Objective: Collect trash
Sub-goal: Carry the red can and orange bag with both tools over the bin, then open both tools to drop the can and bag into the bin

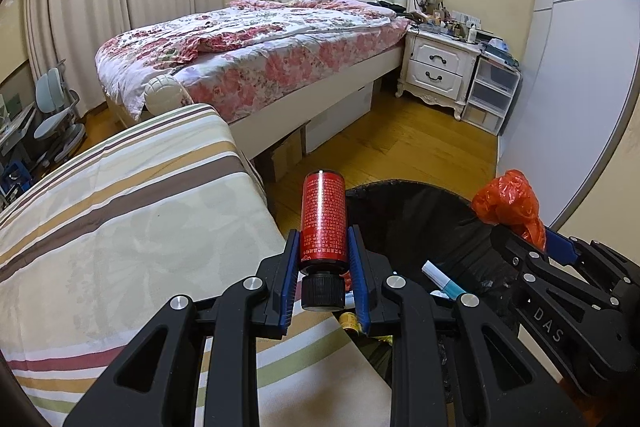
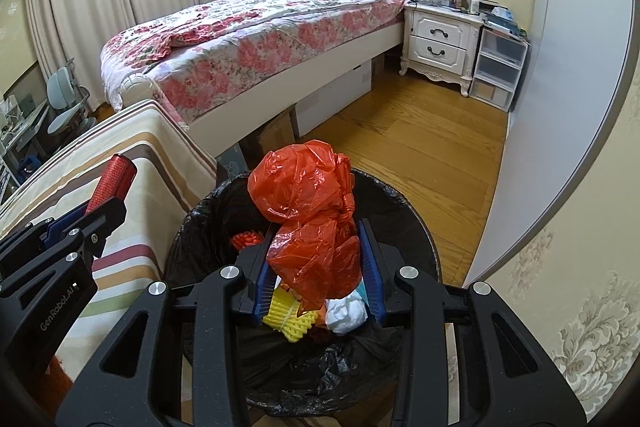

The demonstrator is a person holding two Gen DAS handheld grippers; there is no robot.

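Bedroom floorboards of warm yellow wood run under everything I see. Nearest me, my left gripper (image 1: 323, 259) pinches a red cylindrical bottle with a black screw cap (image 1: 323, 219) between its blue pads, cap toward the camera, hanging over the edge of a striped beige cushion (image 1: 120, 211) and just left of the bin. My right gripper (image 2: 320, 259) is clamped on a crumpled orange plastic bag (image 2: 308, 211), held directly above a round bin lined with a black bag (image 2: 404, 215). Inside the bin lie a yellow foam net (image 2: 290, 319) and a white wad of paper (image 2: 346, 313). Farther off stands a bed with a pink floral quilt (image 2: 256, 39), and to its right a white two-drawer nightstand (image 2: 440, 39).
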